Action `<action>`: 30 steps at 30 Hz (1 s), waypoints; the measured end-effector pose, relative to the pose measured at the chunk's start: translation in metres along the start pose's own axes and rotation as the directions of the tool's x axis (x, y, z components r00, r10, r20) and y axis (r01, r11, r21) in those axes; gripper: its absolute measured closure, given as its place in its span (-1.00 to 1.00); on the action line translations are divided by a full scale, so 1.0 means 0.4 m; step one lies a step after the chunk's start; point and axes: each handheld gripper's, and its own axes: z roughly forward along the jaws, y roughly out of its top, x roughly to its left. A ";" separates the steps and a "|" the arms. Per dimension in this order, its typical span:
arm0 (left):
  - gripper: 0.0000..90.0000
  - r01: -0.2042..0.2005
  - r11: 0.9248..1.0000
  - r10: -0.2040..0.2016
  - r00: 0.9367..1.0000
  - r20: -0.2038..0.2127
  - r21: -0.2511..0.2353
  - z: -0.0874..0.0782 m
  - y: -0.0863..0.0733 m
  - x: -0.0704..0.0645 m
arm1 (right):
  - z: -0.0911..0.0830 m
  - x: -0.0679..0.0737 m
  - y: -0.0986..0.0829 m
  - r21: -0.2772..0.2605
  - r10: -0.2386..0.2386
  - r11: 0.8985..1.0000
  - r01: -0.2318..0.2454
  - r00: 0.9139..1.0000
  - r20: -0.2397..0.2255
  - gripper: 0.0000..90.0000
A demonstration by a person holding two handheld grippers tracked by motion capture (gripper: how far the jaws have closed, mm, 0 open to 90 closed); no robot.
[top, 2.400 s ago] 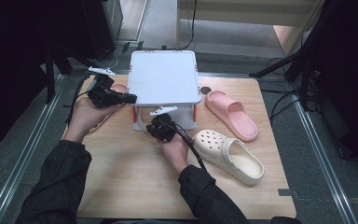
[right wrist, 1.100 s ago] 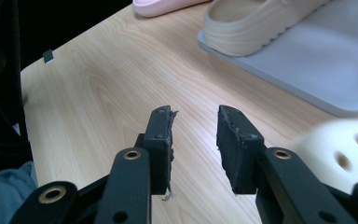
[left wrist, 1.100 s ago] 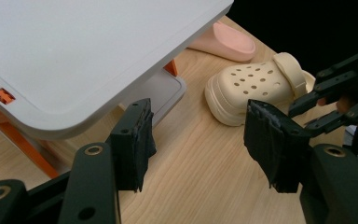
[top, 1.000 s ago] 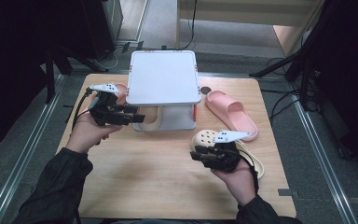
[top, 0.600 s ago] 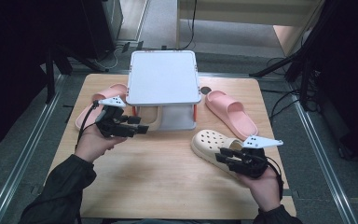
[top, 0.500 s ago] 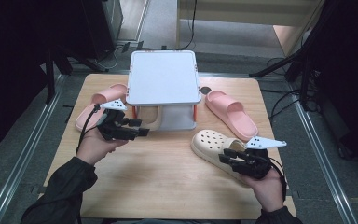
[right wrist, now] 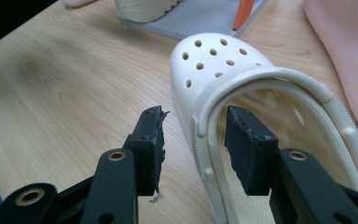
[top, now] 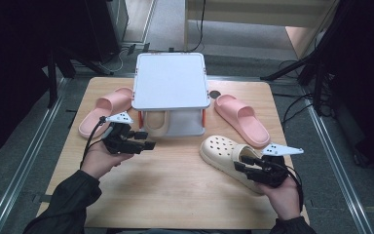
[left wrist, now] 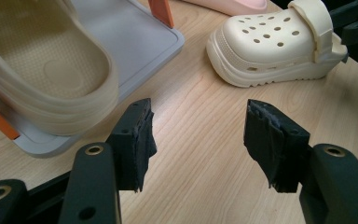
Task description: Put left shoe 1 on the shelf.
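- Cream clog (top: 231, 158) lies on the desk (top: 175, 195) in the right front part, toe toward the grey rack, heel toward the person.
- Its heel strap and side rim sit between the jaws of the right tool (right wrist: 193, 147); the jaws stand partly apart, one outside the rim, one inside, and I cannot tell that they press it.
- Just beyond the clog's far side lies a pink slide (top: 241, 119), near but apart from it; that slide reaches close to the desk's right edge.
- Grey rack (top: 171, 80) stands at the middle back; a second cream clog (left wrist: 42, 70) rests on its lower tray, heel at the tray's front lip.
- Left tool (left wrist: 198, 140) hovers over bare wood just in front of the tray, jaws wide and holding nothing.
- Another pink slide (top: 104, 111) lies left of the rack, near the desk's left edge.
- Open wood spreads between the two hands and along the front edge.
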 end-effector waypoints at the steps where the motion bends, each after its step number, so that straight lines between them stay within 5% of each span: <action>1: -0.06 0.000 1.000 0.000 1.000 -0.001 -0.003 0.001 -0.001 0.000 | 0.006 -0.003 0.000 0.008 0.003 1.000 -0.003 1.000 0.002 0.26; 17: -0.05 -0.015 1.000 0.015 1.000 -0.020 -0.001 0.007 -0.005 -0.006 | 0.100 -0.045 0.028 0.112 0.024 0.994 -0.013 0.995 -0.097 0.71; 24: -0.04 -0.006 1.000 0.006 1.000 -0.025 0.005 0.005 -0.008 -0.006 | 0.096 -0.027 0.048 0.096 0.039 0.995 -0.029 0.993 -0.107 0.72; 30: -0.04 0.005 1.000 -0.005 1.000 -0.027 -0.006 0.000 -0.013 -0.008 | 0.121 0.023 0.072 0.092 0.003 0.996 0.010 0.991 -0.137 0.71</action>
